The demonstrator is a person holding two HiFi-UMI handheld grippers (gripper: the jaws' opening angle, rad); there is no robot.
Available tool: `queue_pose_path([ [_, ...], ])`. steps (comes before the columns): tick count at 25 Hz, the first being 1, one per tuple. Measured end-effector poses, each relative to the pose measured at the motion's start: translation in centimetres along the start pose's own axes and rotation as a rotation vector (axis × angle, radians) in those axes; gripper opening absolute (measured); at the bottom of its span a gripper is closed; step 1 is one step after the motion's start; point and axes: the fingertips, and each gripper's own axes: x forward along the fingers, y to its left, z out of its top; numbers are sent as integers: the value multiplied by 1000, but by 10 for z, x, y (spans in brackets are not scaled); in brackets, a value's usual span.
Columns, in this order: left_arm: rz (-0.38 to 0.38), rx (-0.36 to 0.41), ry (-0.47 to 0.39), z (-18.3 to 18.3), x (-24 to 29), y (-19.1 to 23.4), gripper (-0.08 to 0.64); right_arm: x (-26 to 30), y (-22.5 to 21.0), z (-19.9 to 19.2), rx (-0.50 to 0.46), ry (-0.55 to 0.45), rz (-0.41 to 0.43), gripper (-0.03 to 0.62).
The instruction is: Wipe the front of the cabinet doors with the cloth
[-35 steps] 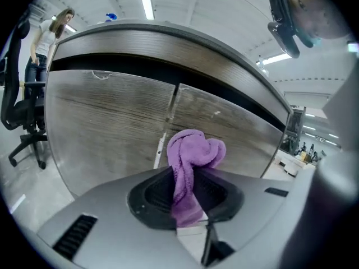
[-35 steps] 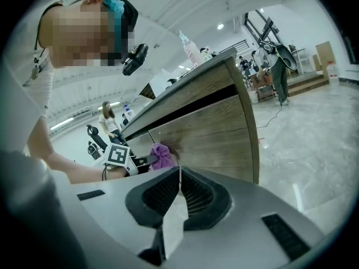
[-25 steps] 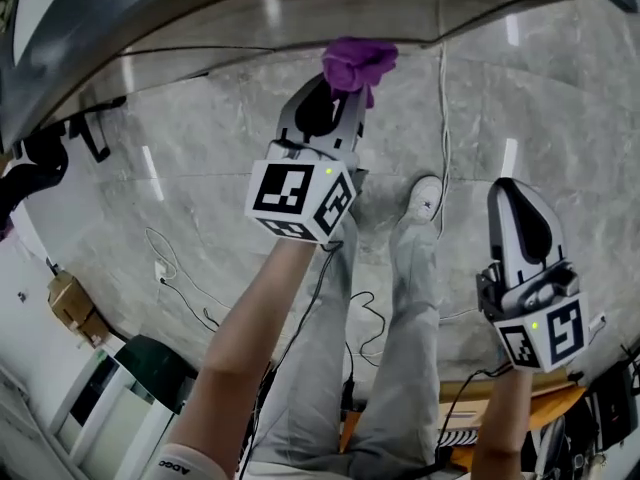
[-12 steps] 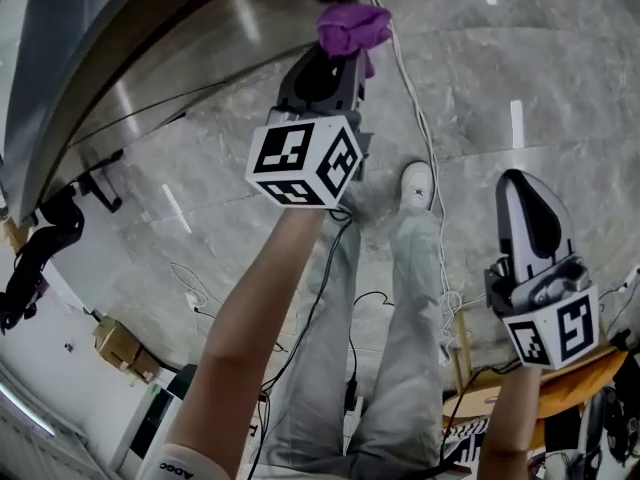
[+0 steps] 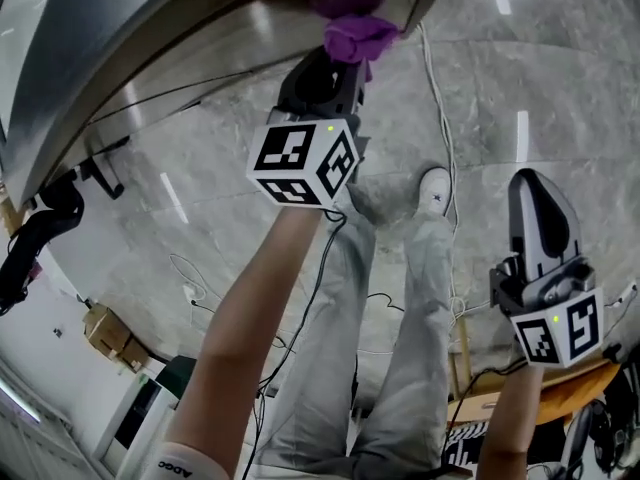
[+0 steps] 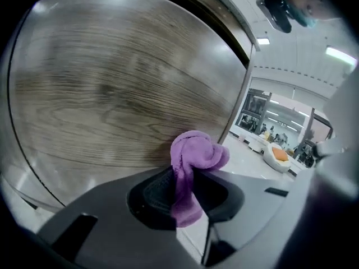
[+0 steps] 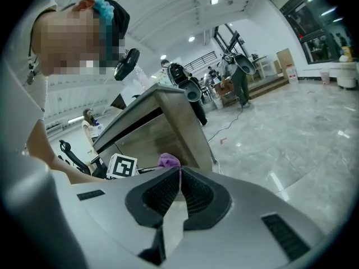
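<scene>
Left gripper [image 6: 180, 192]: jaws clamped on a bunched purple cloth [image 6: 193, 153], whose free end stands out beyond the jaw tips. The cloth lies against the wood-grain cabinet door [image 6: 112, 94], close to that door's right edge. Right gripper [image 7: 179, 192]: jaws pressed together with nothing between them, held well apart from the cabinet on the person's right. Below both, a grey marble floor [image 5: 500, 88] carries a white cable [image 5: 447, 148].
</scene>
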Motion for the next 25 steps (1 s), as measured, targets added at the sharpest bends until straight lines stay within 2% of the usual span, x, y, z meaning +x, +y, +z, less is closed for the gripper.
queue_pose_path([
  [10,142,-24,8,-11,-71,127,83,77,87,-13,-63,61,117,29],
  [18,277,-62,-11,-19,-124,216,83,111,138,-38,-94,112,189,29],
  [21,332,-75,-19,-19,-138,237,83,116,145,-39,-102,117,206,29],
  [23,359,-66,-21,-19,-144,241,83,116,146,-39,-101,115,212,29],
  [25,388,-93,-35,-21,-149,241,83,113,144,-40,-97,116,216,29],
])
